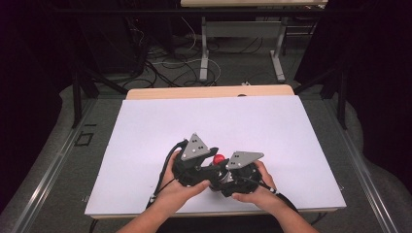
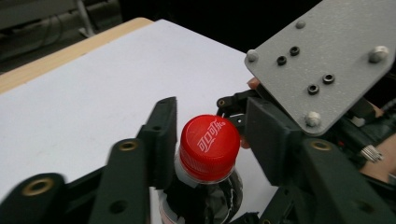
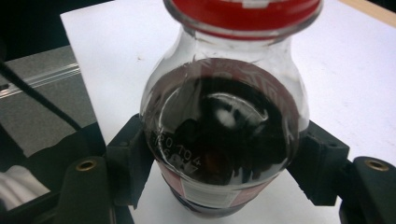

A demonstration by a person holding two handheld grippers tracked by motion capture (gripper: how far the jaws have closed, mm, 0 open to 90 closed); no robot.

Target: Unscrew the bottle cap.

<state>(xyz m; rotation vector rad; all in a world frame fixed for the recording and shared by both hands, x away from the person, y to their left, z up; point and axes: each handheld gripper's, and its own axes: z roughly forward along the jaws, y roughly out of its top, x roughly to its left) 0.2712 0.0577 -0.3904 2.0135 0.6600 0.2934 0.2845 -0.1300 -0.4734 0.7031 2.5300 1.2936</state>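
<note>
Right gripper view: right gripper (image 3: 219, 158) jaws clamp the body of a clear plastic cola bottle (image 3: 222, 135) w/ red screw cap (image 2: 209, 148), upright on white tabletop (image 1: 252, 121). Left gripper (image 2: 205, 140) jaws flank the cap, slightly apart, not pressing.

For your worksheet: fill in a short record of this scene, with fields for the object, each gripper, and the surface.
object: cola bottle with dark drink and a red cap, upright
right gripper: shut on the bottle's body, a jaw on each side
left gripper: jaws on either side of the cap; a narrow gap shows at the left jaw, so not clearly clamped
surface: white sheet over a wooden table
hands: both near the table's front edge
</note>
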